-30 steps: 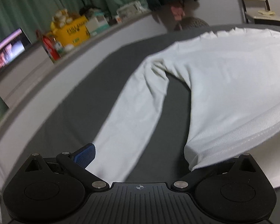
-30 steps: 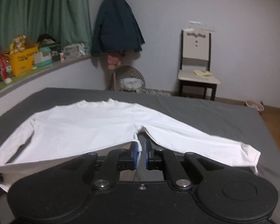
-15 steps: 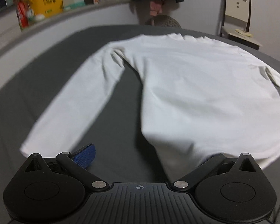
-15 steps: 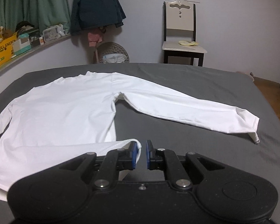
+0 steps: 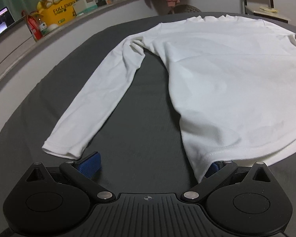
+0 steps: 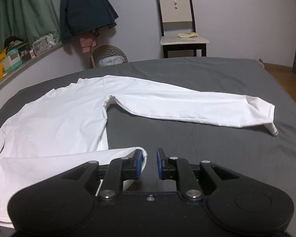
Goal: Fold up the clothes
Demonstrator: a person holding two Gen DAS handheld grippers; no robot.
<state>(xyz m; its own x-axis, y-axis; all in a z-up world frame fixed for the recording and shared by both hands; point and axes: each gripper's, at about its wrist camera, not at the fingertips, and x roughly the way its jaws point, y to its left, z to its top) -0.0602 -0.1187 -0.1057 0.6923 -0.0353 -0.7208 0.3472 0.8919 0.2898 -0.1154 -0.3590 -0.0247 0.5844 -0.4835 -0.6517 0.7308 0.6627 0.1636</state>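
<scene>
On my far left a ledge (image 5: 112,13) runs along the wall with a yellow cardboard box (image 5: 64,11) on it. Below it the dark grey bed (image 5: 140,118) carries the white long-sleeved cotton shirt (image 5: 227,83), spread flat with its neckline away from me. Its left sleeve (image 5: 100,102) lies stretched toward me, the cuff just beyond my left tool (image 5: 152,165). That tool's fingers stand wide apart: the blue pad on one side is bare over the sheet, and the other sits at the lower left corner of the hem, which drapes against it without being pinched.

Further right, my right tool (image 6: 147,163) sits at the lower right hem corner (image 6: 140,152). Its fingers are opening; the cloth lies against the left pad only, and the gap between the pads shows bare sheet, so I judge the corner released. Beyond it the right sleeve (image 6: 197,106) stretches across the bed toward the right edge, cuff slightly turned. A pale wooden chair (image 6: 179,27) stands against the back wall.

I judge the laying-out step is ending, with no fold made yet. Next I would take a sleeve, most likely at cuff and shoulder, and bring it across the body, gripping one layer cleanly and keeping the hem from dragging.
</scene>
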